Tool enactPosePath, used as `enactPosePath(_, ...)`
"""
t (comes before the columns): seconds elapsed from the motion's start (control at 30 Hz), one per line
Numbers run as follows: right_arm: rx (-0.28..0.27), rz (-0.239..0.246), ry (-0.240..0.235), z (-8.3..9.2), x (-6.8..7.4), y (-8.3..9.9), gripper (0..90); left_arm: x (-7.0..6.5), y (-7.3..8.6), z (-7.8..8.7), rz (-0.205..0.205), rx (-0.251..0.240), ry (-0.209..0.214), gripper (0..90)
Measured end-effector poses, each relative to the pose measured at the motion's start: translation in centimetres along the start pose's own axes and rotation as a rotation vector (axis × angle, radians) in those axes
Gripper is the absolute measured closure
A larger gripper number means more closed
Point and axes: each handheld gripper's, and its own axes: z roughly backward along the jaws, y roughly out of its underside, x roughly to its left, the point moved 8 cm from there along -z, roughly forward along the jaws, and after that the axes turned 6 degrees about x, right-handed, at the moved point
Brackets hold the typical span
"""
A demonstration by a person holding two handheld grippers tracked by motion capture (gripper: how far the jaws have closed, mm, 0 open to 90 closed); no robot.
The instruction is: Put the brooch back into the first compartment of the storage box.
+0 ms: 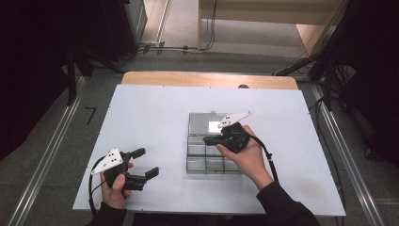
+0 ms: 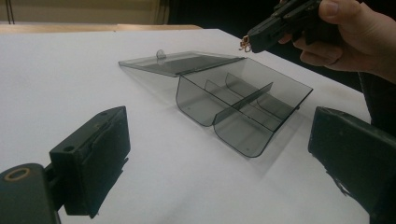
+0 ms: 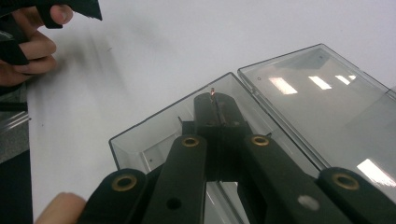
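Observation:
A clear grey compartment box (image 1: 197,162) lies on the white table (image 1: 141,117), its lid (image 1: 200,123) folded flat open on the far side. My right gripper (image 1: 207,140) hovers over the box's left compartments, shut on a tiny gold-coloured piece (image 2: 244,44). In the right gripper view that piece (image 3: 213,92) sticks out of the closed jaw tips (image 3: 215,100) above an inner compartment (image 3: 140,144). My left gripper (image 1: 146,163) rests near the table's front left, open and empty, aimed at the box (image 2: 243,102).
A wooden strip (image 1: 207,79) borders the table's far edge. Metal rails (image 1: 56,141) run along the floor on both sides, and dark stands and cables sit beyond the far corners. Bare white tabletop surrounds the box.

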Motion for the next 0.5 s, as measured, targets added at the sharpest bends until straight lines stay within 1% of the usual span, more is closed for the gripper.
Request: enactPosePath(0.5,0.032,-0.016,-0.001,-2.2,-0.4,-0.2,87.9,0.1,0.0,0.1,0.000,0.002,-0.001,6.0)
